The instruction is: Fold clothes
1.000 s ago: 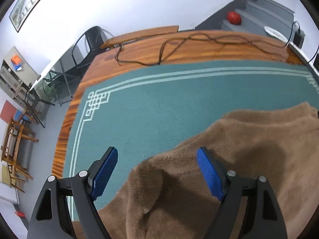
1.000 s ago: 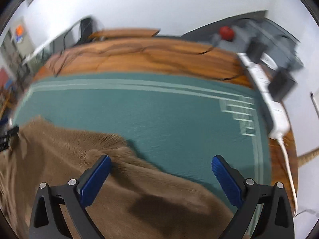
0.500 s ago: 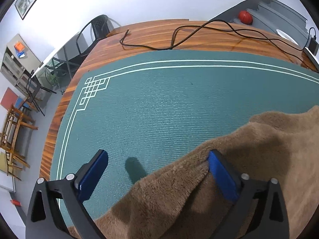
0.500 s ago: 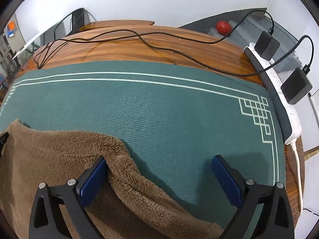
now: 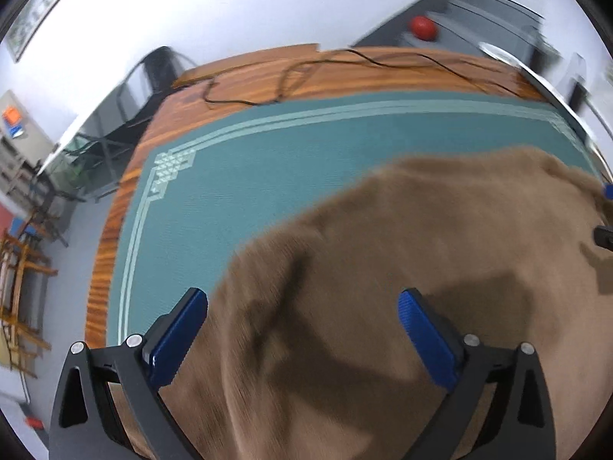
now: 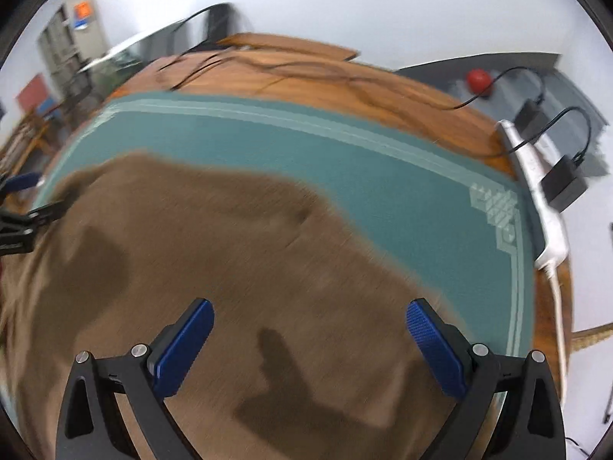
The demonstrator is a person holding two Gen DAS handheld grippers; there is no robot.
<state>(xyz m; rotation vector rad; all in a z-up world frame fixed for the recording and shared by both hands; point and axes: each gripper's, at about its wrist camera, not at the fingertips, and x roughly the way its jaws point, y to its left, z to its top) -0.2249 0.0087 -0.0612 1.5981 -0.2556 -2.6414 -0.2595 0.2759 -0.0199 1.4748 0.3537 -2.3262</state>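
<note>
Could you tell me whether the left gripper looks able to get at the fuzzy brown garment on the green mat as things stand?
Probably yes: the left gripper is wide open above the fuzzy brown garment, with nothing lying between them.

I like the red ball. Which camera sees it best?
The right wrist view: the red ball sits against the grey stairs with a black cable crossing beside it. The left wrist view shows it too, but blurrier.

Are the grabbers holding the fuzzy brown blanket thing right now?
No. Both the left gripper and right gripper have jaws wide open above the brown garment, gripping nothing.
</note>
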